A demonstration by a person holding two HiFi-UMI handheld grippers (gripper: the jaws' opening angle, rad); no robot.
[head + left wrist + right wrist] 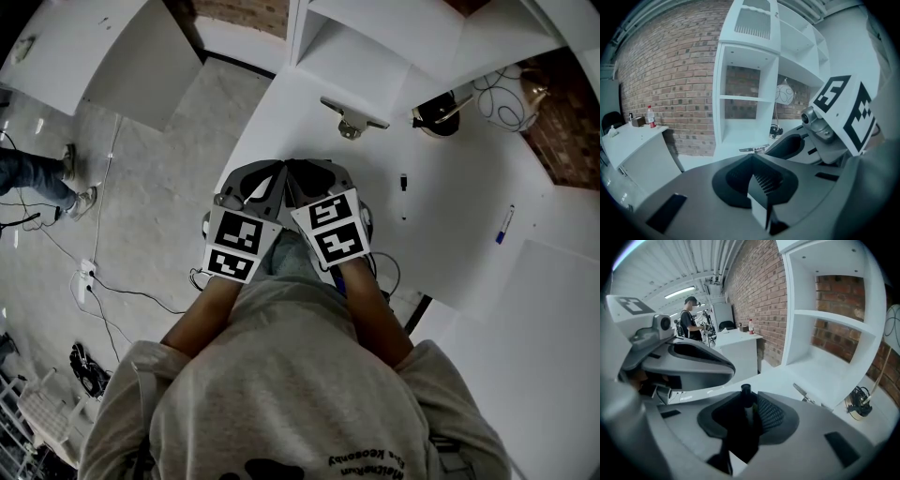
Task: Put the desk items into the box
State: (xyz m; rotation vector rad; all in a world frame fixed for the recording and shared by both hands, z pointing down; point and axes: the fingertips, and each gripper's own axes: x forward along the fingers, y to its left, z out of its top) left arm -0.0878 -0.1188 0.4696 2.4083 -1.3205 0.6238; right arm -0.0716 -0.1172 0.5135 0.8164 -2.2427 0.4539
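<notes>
Both grippers are held side by side over the near edge of the white desk (450, 244), close to my body. My left gripper (757, 180) is shut, its pads meeting with nothing between them. My right gripper (750, 411) is open; a black pen-like item (743, 397) with a round cap stands between its jaws, with a thin gap to the ribbed pad. On the desk lie a silver clip (352, 120), a black cable coil (436, 117), a small black piece (403, 181) and a blue pen (504, 225). No box shows in any view.
A white shelf unit (745, 89) rises behind the desk, with a round white lamp (506, 98) on it. Cables (94, 281) trail over the floor at left, near another person's legs (37, 178). A person (690, 319) stands far back.
</notes>
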